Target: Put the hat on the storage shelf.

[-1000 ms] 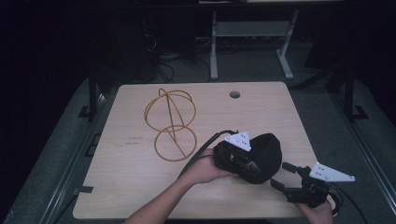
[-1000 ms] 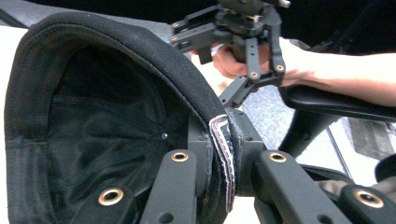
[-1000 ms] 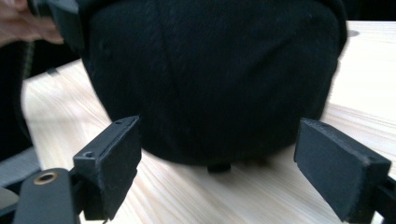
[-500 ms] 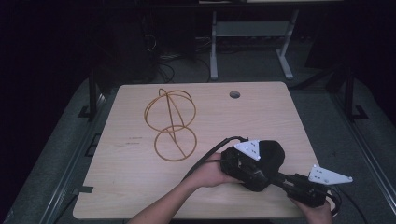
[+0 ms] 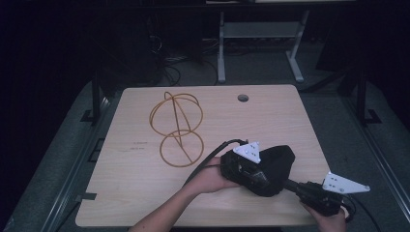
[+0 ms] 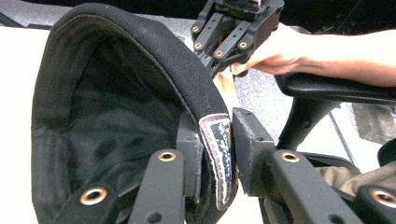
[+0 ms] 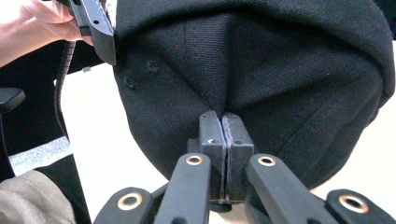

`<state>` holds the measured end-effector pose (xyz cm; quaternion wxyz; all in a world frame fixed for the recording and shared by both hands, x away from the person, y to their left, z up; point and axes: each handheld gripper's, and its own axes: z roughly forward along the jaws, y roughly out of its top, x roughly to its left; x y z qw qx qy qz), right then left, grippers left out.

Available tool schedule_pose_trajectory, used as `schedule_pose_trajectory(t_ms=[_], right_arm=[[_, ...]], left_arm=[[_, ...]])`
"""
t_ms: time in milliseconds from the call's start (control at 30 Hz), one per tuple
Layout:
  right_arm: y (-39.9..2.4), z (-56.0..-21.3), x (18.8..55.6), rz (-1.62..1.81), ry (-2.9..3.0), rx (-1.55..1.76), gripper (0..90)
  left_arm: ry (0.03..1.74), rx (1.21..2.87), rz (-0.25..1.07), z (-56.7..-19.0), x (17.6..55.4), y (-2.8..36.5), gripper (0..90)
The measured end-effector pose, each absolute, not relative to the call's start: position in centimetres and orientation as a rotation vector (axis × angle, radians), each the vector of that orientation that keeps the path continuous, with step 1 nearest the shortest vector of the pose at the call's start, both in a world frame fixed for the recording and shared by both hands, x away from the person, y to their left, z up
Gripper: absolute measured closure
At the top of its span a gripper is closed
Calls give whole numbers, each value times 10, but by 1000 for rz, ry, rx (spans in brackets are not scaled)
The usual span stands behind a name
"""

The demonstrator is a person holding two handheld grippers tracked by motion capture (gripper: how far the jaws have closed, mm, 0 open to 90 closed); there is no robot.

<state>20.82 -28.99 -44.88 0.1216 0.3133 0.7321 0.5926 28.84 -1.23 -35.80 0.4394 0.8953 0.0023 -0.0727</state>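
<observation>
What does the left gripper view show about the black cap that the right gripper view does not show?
Left gripper view: the cap's hollow inside and its edge band, which sits between the left gripper jaws.

Right gripper view: the cap's outer fabric, with a fold pinched in the closed right gripper.

Both: the black cap, held by a gripper at each side, and the opposite hand farther off.

High view above looking down the table (image 5: 145, 203), both gripper views close (facing each other), sharing the black cap (image 5: 275, 166).
</observation>
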Motion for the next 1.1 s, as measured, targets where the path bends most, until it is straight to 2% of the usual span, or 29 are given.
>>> schedule_pose_trajectory(t_ms=[133,167,200,300,467,867,1100], right_arm=[[-288,-445,207,1701,2138,897,891],[-288,-443,207,1695,2139,891,891],[-289,-440,206,1677,2134,887,891],[-291,-436,206,1669,2125,878,892],[-293,-431,207,1649,2116,873,892],[-295,-409,213,1614,2114,844,893],[-296,-381,225,1574,2130,804,893]], left_arm=[[10,2219,-157,-354,287,-6,624],[20,2215,-144,-353,286,-3,624],[27,2212,-123,-350,286,2,555],[65,2202,-91,-347,284,13,453],[90,2185,-50,-348,280,34,402],[169,2187,66,-365,269,77,355],[204,2165,118,-378,265,97,339]])
